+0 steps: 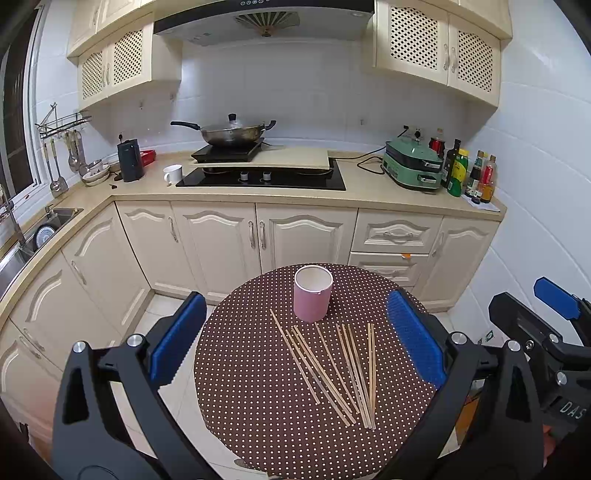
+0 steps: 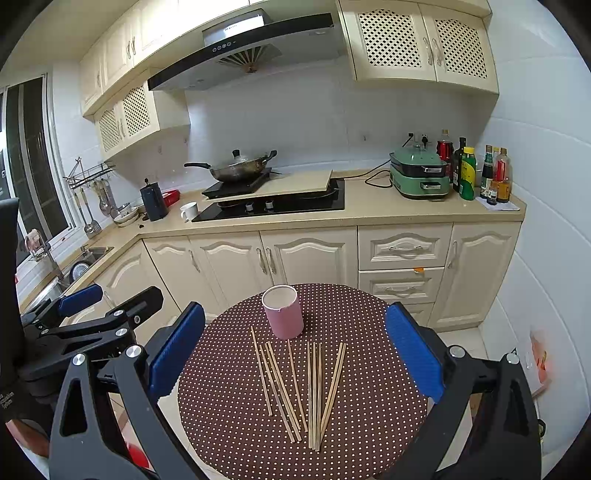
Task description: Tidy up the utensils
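Left gripper (image 1: 295, 343) spread wide, held nothing | right gripper (image 2: 295, 350) spread wide, held nothing | chopsticks (image 1: 332, 373) lay loose on dotted table (image 1: 258, 424) | pink cup (image 1: 313, 292) stood upright behind

Home kitchen. Cream panelled cabinets (image 1: 229, 236) under a beige L-shaped countertop (image 1: 362, 188); black glass hob (image 1: 266, 179) at centre with a lidded steel wok (image 1: 231, 133) above it, black-and-steel range hood (image 1: 264, 18) up top. Steel sink (image 1: 40, 230) at left edge, sauce bottles (image 1: 469, 173) at right.
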### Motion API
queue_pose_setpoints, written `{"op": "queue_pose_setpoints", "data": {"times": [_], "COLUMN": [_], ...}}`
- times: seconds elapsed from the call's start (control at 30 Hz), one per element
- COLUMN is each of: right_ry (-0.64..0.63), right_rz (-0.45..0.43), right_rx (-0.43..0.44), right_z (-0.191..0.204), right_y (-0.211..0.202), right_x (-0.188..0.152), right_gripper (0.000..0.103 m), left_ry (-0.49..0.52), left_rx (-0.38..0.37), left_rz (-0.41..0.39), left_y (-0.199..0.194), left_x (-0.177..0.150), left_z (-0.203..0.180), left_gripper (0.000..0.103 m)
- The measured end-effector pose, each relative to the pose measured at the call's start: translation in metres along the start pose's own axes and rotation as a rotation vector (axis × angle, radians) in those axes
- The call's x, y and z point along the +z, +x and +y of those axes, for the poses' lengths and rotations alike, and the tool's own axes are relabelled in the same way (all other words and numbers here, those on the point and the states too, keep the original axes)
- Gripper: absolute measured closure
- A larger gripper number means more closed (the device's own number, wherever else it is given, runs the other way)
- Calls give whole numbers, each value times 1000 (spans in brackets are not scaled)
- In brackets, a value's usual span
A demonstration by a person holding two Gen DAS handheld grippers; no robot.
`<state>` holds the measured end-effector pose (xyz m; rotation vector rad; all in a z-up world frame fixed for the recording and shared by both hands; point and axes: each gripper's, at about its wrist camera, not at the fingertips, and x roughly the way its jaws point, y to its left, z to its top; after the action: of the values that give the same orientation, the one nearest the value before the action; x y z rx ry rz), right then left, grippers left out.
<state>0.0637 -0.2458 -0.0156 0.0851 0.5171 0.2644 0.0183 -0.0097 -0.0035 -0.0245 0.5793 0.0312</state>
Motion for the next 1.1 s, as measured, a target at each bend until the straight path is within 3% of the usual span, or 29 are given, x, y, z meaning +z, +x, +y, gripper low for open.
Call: {"op": "queue_pose_setpoints", "data": {"times": [1.1], "right_ry": [-14], "right_rz": [32], "right_rx": [-10], "right_z": [1], "right_y": [8], "right_x": [-2], "right_gripper": [8], "left_ry": [8], "left_rx": [-25], "left_rz": [13], "left_y": [6], "left_x": [-3], "left_z": [-3], "left_gripper": [6]}}
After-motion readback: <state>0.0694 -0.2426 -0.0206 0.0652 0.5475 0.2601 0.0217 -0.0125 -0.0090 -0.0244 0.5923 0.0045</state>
